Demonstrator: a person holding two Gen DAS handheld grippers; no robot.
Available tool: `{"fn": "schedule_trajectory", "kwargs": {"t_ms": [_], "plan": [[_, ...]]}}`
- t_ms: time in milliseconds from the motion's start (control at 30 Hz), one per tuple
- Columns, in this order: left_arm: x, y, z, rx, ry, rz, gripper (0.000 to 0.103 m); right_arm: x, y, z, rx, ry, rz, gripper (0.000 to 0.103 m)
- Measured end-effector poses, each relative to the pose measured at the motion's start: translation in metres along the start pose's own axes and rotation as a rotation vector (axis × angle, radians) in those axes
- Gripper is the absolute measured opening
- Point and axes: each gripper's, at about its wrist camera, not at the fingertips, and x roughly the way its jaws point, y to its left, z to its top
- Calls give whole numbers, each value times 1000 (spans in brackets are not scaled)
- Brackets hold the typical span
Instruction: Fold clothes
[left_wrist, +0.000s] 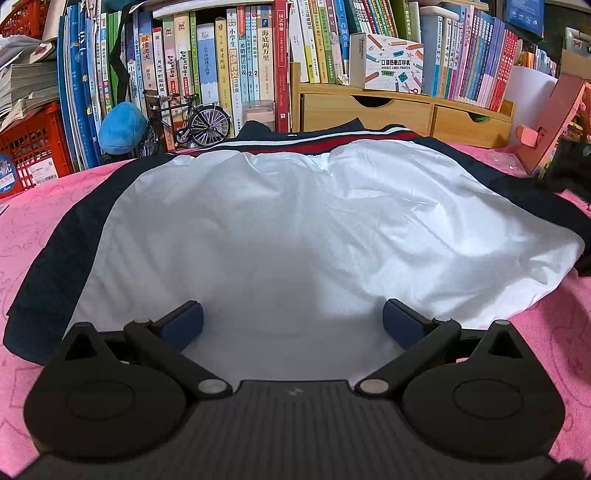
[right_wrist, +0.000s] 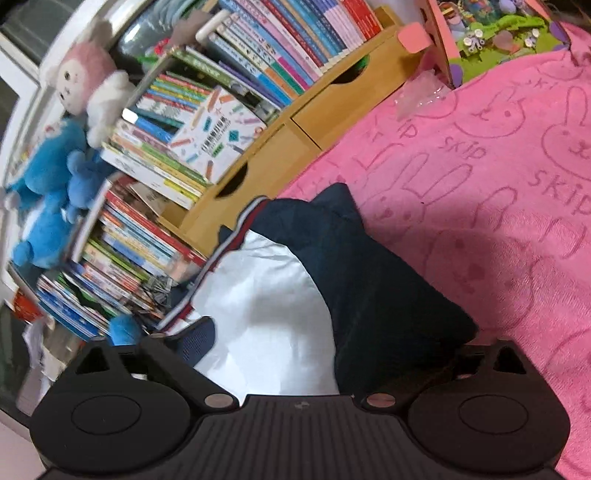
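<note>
A white and navy jacket (left_wrist: 295, 206) with a red and white stripe at its far edge lies spread on the pink blanket (left_wrist: 33, 229). My left gripper (left_wrist: 293, 321) hovers over the white panel near its front edge, open, with its blue pads (left_wrist: 183, 325) wide apart and nothing gripped. In the right wrist view the jacket (right_wrist: 266, 295) runs between the jaws of my right gripper (right_wrist: 328, 339), which stand wide. A navy fold (right_wrist: 384, 295) covers the right finger. Only the left pad (right_wrist: 197, 339) shows, and it lies beside the white cloth without pressing it.
Behind the jacket stand a wall of books (left_wrist: 229, 59), a wooden drawer unit (left_wrist: 402, 110), a model bicycle (left_wrist: 188, 118) and a blue plush (left_wrist: 122, 127). Red crates (left_wrist: 29, 147) sit at the left. A pink cardboard toy house (right_wrist: 491, 33) stands at the right, beyond bare blanket (right_wrist: 498, 184).
</note>
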Motion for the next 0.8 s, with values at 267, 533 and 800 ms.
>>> {"fn": "schedule_trajectory", "kwargs": {"t_ms": [267,533,800], "plan": [[0,0,0,0,0,-3,103,-5,21,21,2,54,11,27],[-2,2,2,-9,-1,-7,103,5,154,16,-335,117,207,27],[-3,4,3,-15,-2,-11,103,64,269,-43,-634,469,455,44]]}}
